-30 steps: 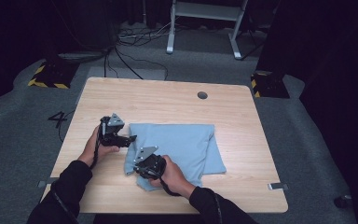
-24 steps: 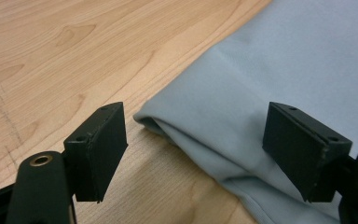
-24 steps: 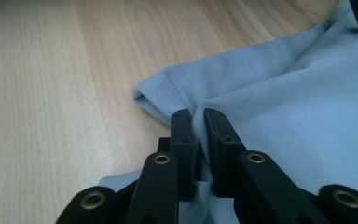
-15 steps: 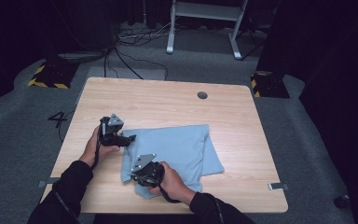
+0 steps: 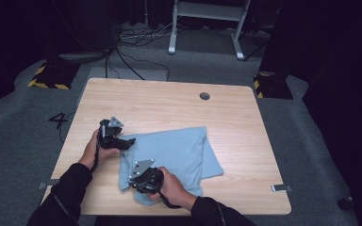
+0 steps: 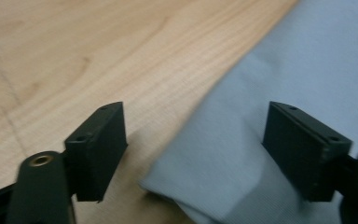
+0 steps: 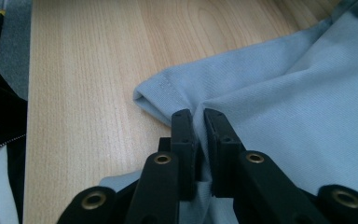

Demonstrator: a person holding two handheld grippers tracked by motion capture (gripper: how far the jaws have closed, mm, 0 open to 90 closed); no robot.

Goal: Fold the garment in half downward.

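Note:
A light blue folded cloth (image 5: 179, 153) lies on the wooden table (image 5: 169, 106), a little toward the near side. My left gripper (image 5: 122, 142) stands open at the cloth's left edge; in the left gripper view its jaws straddle a corner of the cloth (image 6: 223, 154), apart from it. My right gripper (image 5: 131, 181) is at the cloth's near-left corner, shut on a pinched fold of the cloth (image 7: 261, 93). The fabric rises between the two black fingers (image 7: 182, 130) and a rolled hem sticks out to their left.
A small round hole (image 5: 204, 96) sits in the table's far right part. Bare wood (image 7: 84, 79) lies left of the cloth. Cables and a metal stand (image 5: 207, 28) are on the floor beyond the table. A person's sleeves come in at the bottom.
My right gripper has drawn the cloth's near-left corner toward the near edge, and the cloth has turned and shifted slightly. The left gripper has stayed at the left edge.

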